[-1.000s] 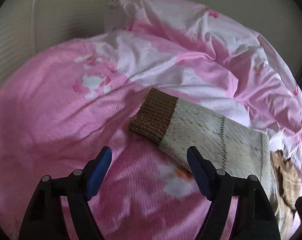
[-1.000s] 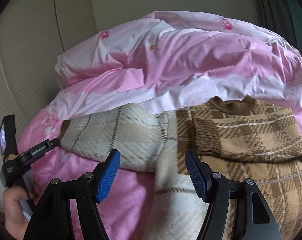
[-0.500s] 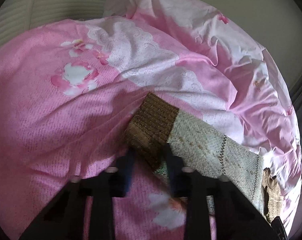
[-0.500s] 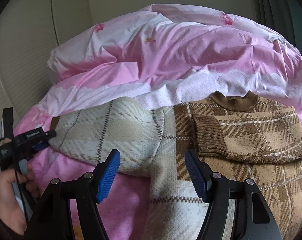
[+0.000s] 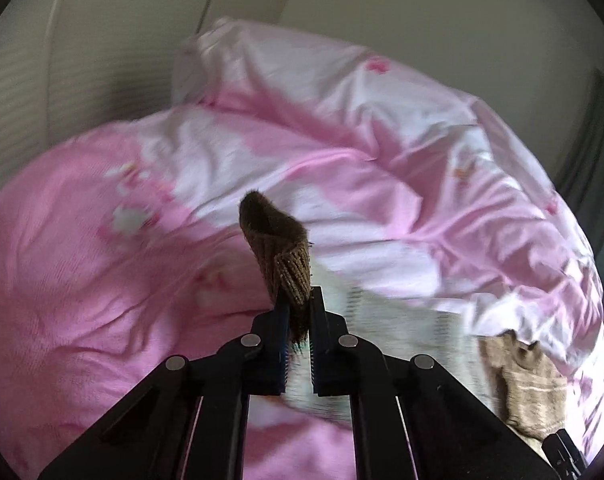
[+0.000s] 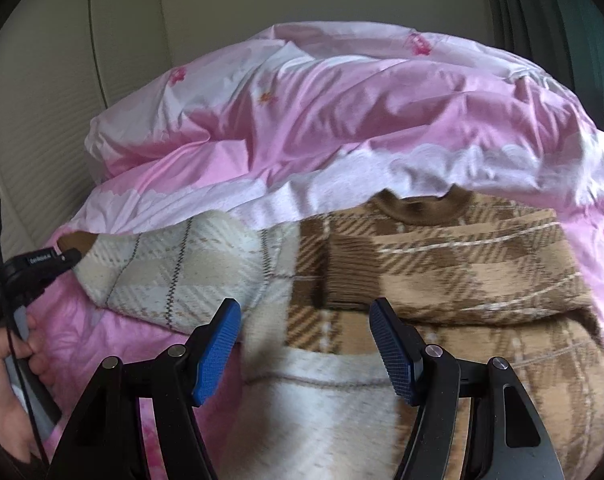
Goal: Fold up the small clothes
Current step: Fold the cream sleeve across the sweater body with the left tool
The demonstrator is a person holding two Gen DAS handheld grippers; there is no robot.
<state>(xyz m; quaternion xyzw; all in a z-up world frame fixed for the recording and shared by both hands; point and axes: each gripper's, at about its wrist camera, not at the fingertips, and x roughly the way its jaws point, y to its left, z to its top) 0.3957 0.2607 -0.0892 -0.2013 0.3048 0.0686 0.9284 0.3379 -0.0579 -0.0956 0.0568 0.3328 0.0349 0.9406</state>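
A small plaid sweater (image 6: 442,264), brown and cream, lies on a pink bedsheet (image 6: 101,328). One sleeve is folded across its chest. The other, a cream sleeve (image 6: 173,268), stretches out to the left. My left gripper (image 5: 298,300) is shut on that sleeve's brown ribbed cuff (image 5: 279,248), which stands up above the blue pads, lifted off the sheet. In the right wrist view the left gripper (image 6: 67,258) shows at the sleeve's end, held by a hand (image 6: 5,364). My right gripper (image 6: 306,320) stands open just above the sweater's lower left body, with nothing between its fingers.
A crumpled pink and white duvet (image 6: 362,120) is heaped behind the sweater, its lace edge lying against the collar. A cream padded headboard or wall (image 5: 53,60) rises at the left. A dark curtain (image 6: 562,20) hangs at the right.
The left gripper's jaws came down over the cuff, shut on it and lifted it off the sheet. The right gripper stayed open and shifted a little over the sweater.
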